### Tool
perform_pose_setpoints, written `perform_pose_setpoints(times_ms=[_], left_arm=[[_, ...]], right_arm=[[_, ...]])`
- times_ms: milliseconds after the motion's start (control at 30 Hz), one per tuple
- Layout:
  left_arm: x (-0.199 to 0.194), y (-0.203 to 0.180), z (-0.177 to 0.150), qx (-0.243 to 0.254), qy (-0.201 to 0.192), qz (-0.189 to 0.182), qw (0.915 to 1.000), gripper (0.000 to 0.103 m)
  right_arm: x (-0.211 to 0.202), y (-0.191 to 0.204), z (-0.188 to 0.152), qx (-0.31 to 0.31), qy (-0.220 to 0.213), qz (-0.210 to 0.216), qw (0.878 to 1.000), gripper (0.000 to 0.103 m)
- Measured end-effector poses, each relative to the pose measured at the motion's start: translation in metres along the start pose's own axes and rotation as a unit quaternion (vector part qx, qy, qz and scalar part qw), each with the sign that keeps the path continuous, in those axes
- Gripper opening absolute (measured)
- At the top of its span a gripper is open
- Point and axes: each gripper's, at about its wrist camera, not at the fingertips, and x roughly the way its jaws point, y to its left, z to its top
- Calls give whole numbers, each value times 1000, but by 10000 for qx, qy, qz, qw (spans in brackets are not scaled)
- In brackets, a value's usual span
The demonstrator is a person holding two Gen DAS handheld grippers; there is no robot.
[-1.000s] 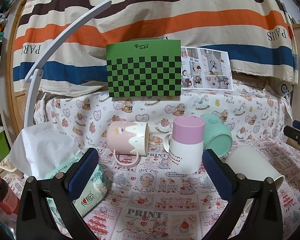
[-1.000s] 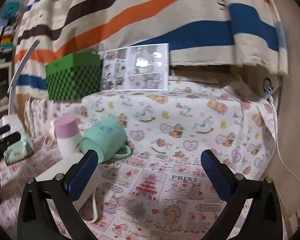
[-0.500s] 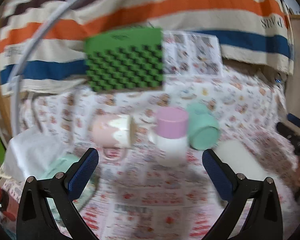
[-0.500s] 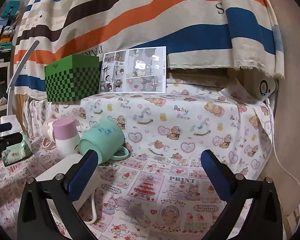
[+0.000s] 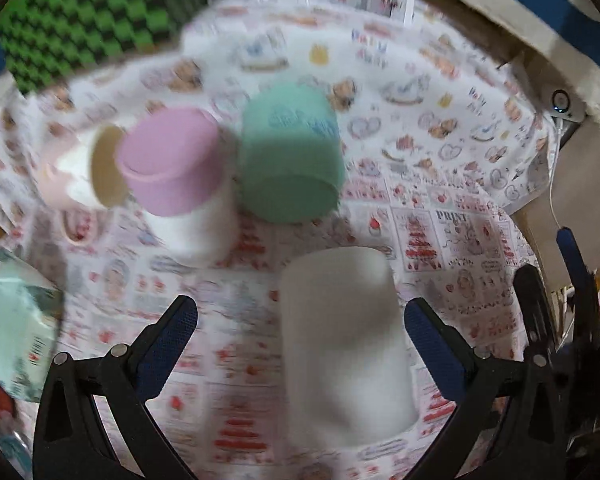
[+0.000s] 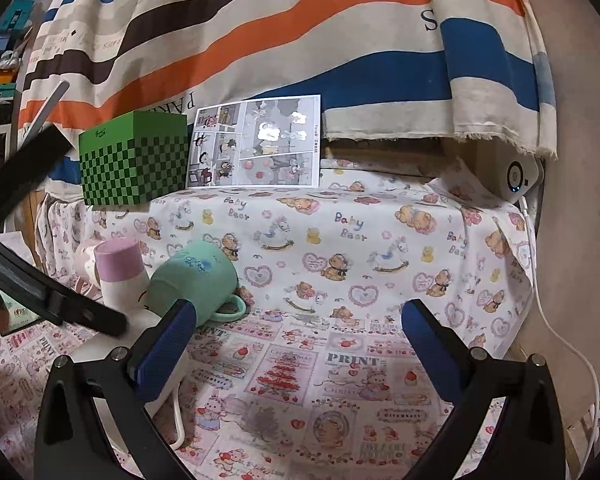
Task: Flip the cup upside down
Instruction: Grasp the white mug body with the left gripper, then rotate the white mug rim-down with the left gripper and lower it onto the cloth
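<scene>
The white cup lies on its side on the printed cloth near its front edge, between the wide-open, empty left gripper fingers. The right gripper, also wide open, holds nothing. 3 mugs sit behind: mint, pink-lidded, pink.

Cups: four, namely one white cup, one green cup, one pink-topped cup, one pink-and-cream cup. Checkered boxes: one. Comic sheets: one. Tissue packs: one.
</scene>
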Motion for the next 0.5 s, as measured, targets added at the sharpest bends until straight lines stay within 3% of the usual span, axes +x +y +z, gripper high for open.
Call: perform_pose_setpoints(times_ms=[267,367,400,500], left_arm=[[40,-10,7,-64,467,93,9988,99],[48,-4,7,-296,701,-184,9969,86],[48,-3,7,-358,748,-307,9961,77],[40,-4,6,-377,681,-343,9964,77]], right_arm=[[1,-5,0,117,8,-5,9999,103],[1,-6,0,139,17,5,9999,103],[1,-6,0,142,21,6,9999,103],[1,-5,0,131,18,3,9999,103]])
